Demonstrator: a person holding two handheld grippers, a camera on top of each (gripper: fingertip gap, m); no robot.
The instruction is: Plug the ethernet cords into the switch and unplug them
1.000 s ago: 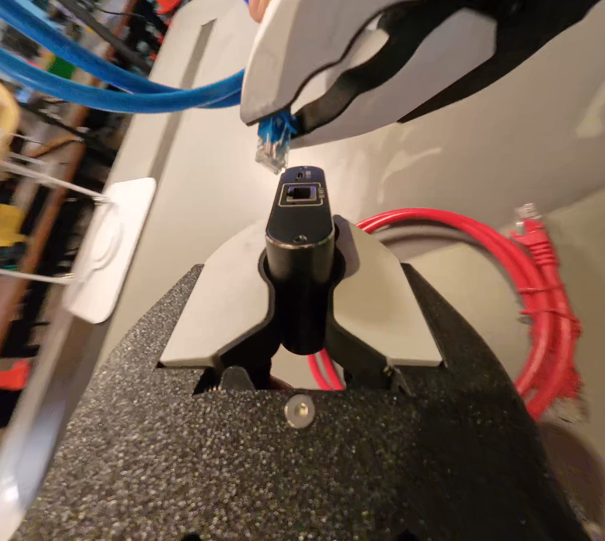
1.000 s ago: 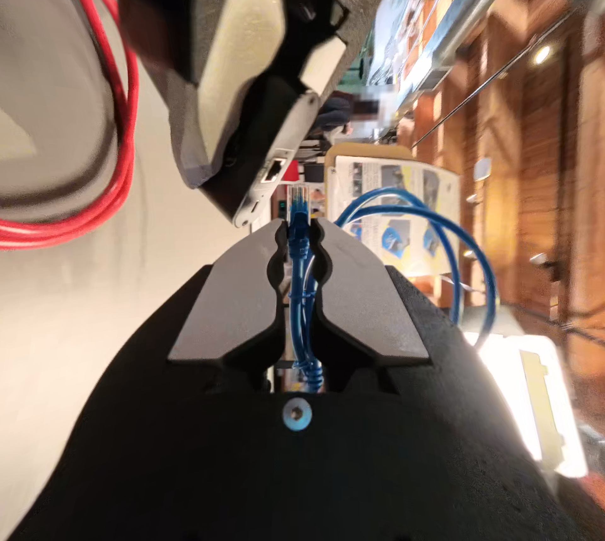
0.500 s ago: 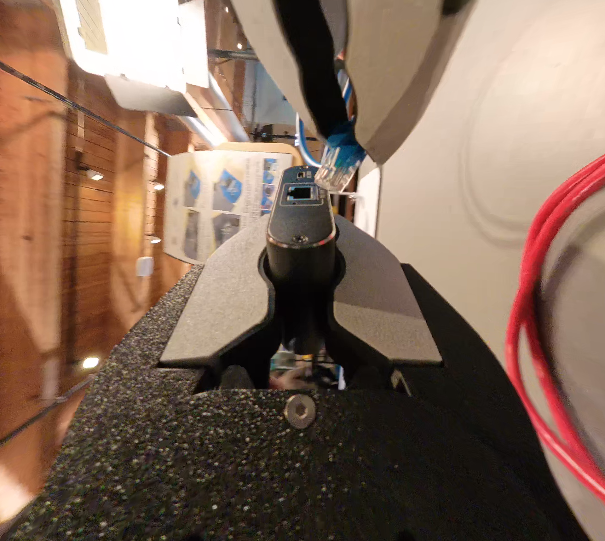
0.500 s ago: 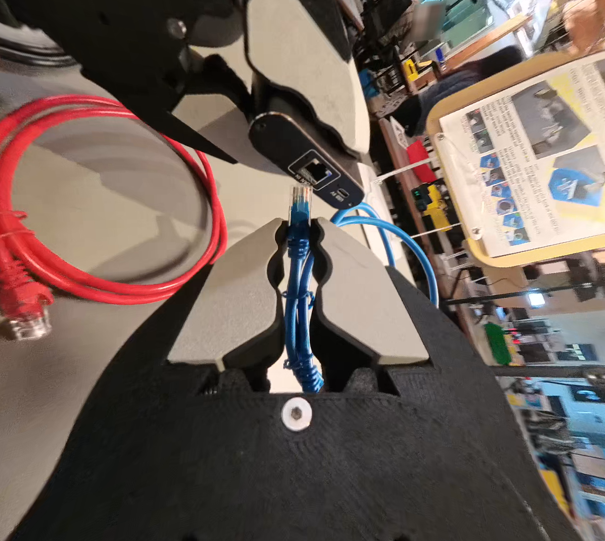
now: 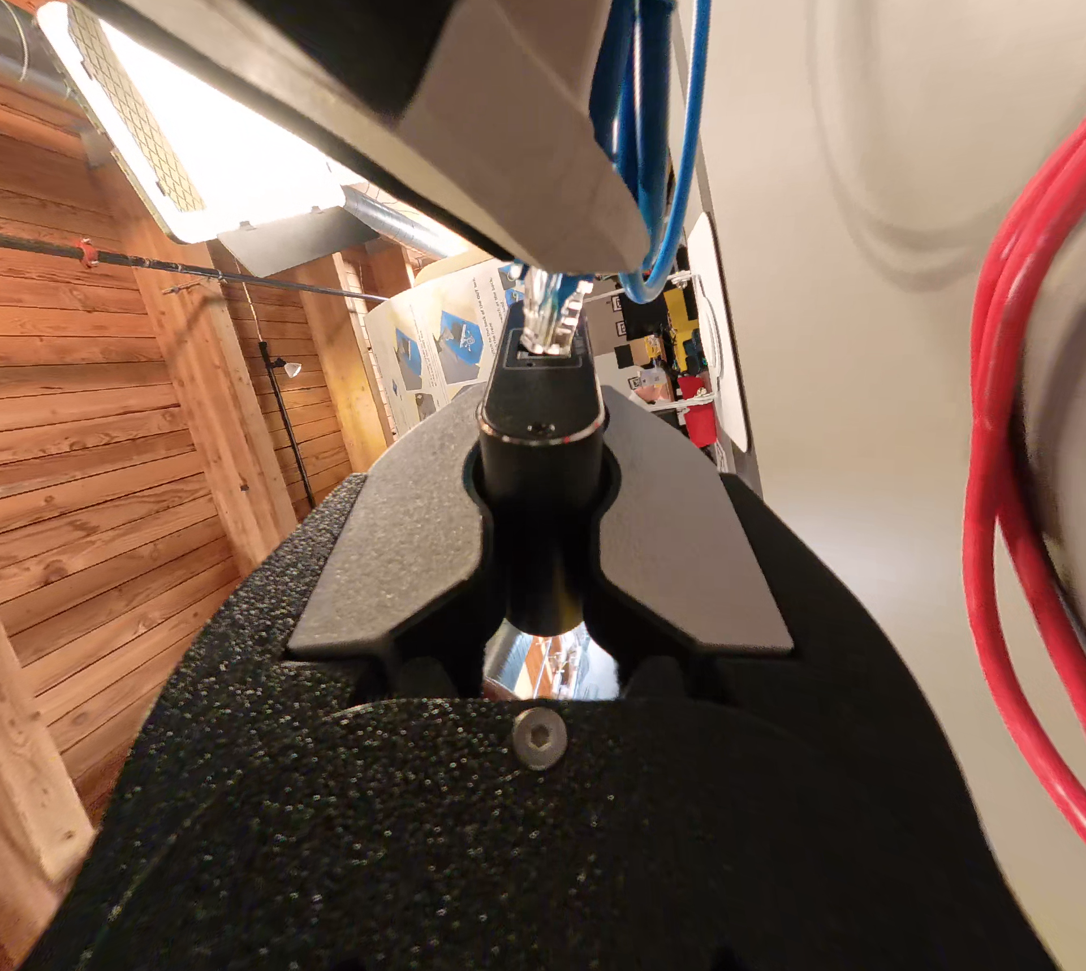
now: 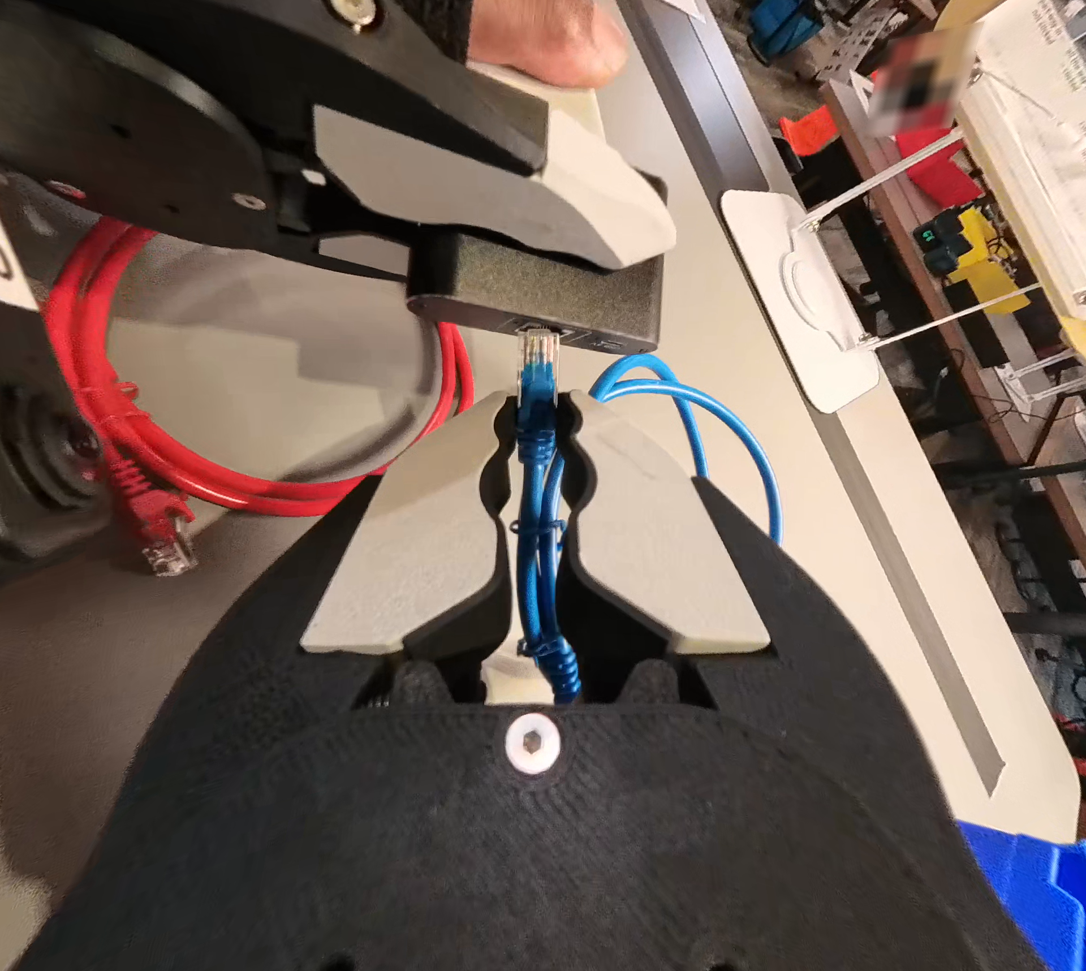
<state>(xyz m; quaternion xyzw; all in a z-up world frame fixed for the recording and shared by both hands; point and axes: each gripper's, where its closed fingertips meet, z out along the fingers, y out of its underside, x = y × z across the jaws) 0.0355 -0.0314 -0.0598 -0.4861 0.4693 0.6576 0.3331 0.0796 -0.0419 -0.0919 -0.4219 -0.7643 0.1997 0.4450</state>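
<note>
My left gripper [image 5: 540, 449] is shut on a small black switch [image 5: 543, 396], held in the air with its port facing forward. It also shows in the right wrist view [image 6: 540, 290]. My right gripper [image 6: 538, 402] is shut on a blue ethernet cord [image 6: 538, 520]. The cord's clear plug [image 6: 535, 349] touches the mouth of the switch's port; in the left wrist view the plug [image 5: 549, 320] sits at the port opening. A coiled red ethernet cord [image 6: 194, 473] lies on the table, also at the right edge of the left wrist view [image 5: 1011, 473].
The grey table [image 6: 734, 414] carries a white stand base [image 6: 799, 296] near its edge. A hand [image 6: 540, 20] holds the left gripper's handle. A blue bin [image 6: 1034, 907] sits at lower right. Wooden wall [image 5: 117, 414] and a poster board [image 5: 435, 337] are behind. Tip to tip, the grippers are about 6 cm apart.
Both grippers have turned and closed in. The blue plug moved from just beside the port to touching its opening. The switch stays clamped in the left gripper.
</note>
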